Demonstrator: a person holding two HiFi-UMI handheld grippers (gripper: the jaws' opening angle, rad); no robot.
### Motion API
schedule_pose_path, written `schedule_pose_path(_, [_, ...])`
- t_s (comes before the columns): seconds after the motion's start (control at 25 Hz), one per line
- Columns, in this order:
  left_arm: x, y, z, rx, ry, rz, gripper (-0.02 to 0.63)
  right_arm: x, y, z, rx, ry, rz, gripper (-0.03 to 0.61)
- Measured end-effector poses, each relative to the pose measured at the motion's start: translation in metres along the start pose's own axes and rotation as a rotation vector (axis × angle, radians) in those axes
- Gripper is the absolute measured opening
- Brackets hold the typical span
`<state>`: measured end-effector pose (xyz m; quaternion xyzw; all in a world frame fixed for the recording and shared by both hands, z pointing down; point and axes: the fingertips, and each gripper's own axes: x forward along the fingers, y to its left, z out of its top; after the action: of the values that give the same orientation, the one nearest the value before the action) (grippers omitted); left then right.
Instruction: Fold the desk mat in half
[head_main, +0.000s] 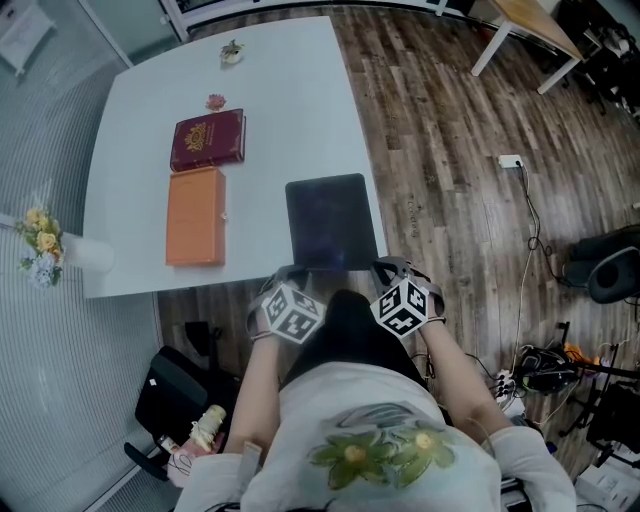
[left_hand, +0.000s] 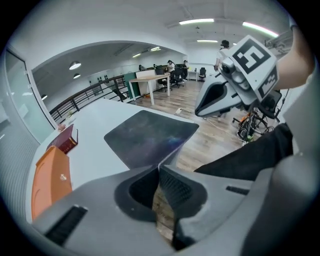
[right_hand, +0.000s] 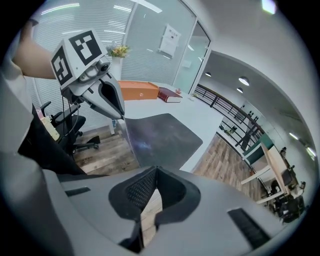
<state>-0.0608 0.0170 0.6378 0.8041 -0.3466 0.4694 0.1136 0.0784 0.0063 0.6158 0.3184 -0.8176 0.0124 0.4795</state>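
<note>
Dark grey and faintly purple, the desk mat (head_main: 330, 220) lies on the near right part of the white table (head_main: 130, 200). Its right side runs close along the table's right edge, and its near side reaches the table's near edge. Most of the mat rests flat on the tabletop. Only the near strip lifts off it, rising toward the two grippers held side by side just off the table's near edge.

The left gripper (left_hand: 161, 167) has its jaws drawn together on the mat's near left corner. The sheet curves up from the tabletop and ends pinched between the ribbed pads. The right gripper (right_hand: 156, 169) is clamped the same way on the near right corner, with the mat's edge running up into the narrow seam between its jaws. Both grippers point forward and down at the table, marker cubes on top, and each one shows in the other's view with its tip on the mat's near edge.

Toward the table's left side, well apart from the mat, an orange box (head_main: 196, 216) lies flat. A maroon book (head_main: 208, 140) sits just beyond it, farther up the tabletop. Off the table's left edge stands a bunch of pale flowers (head_main: 42, 240). Brown wood-plank floor (head_main: 450, 150) spreads out past the table's right edge.
</note>
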Motion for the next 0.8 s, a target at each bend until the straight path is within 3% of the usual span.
schedule_pose_path(0.16, [-0.006, 0.005, 0.01, -0.062, -0.028, -0.001, 0.015, 0.0, 0.01, 0.001, 0.018, -0.002, 0.054, 0.031])
schedule_pose_path(0.24, [-0.009, 0.006, 0.015, -0.07, -0.04, 0.003, 0.015, 0.003, 0.014, -0.002, 0.003, 0.02, 0.069, 0.145])
schedule_pose_path(0.28, [-0.01, 0.006, 0.017, -0.073, -0.044, 0.004, 0.015, 0.005, 0.015, -0.004, -0.008, 0.029, 0.066, 0.146])
schedule_pose_path(0.48, [-0.013, 0.009, 0.021, -0.083, -0.056, 0.0, 0.015, 0.011, 0.009, -0.004, -0.068, 0.052, 0.03, 0.12])
schedule_pose_path(0.8, [-0.017, 0.016, 0.032, -0.115, -0.083, -0.018, 0.015, 0.004, 0.002, 0.001, -0.037, 0.004, 0.042, 0.025])
